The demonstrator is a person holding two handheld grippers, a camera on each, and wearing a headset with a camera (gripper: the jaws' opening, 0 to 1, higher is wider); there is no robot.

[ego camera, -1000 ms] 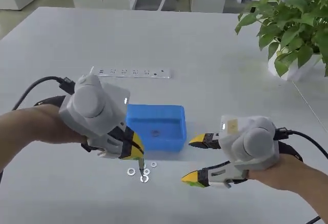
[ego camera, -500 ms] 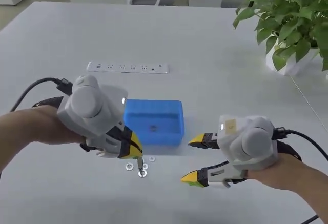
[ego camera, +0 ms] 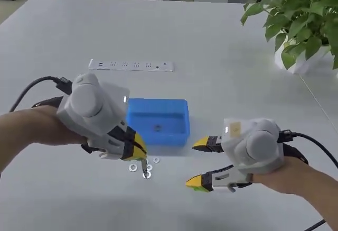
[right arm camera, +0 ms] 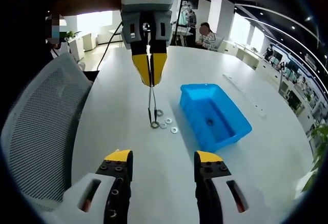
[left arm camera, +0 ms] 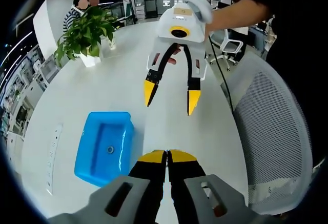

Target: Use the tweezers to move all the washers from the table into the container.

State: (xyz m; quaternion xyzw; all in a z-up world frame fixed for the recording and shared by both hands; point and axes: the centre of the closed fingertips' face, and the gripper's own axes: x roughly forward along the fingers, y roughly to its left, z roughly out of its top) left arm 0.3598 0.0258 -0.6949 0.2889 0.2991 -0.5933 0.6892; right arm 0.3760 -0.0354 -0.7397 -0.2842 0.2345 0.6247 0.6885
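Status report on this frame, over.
Left gripper shut on tweezers, tips at washers on table. Right gripper open. One washer in blue container. Nothing blocking.

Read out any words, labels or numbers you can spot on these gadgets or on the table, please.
No text here can be read.
Pale label on top of the right gripper: too small and blurred to read.
Power strip: marks beside its sockets too small to read.
Blue container: no writing seen.
Tweezers: no marking seen.
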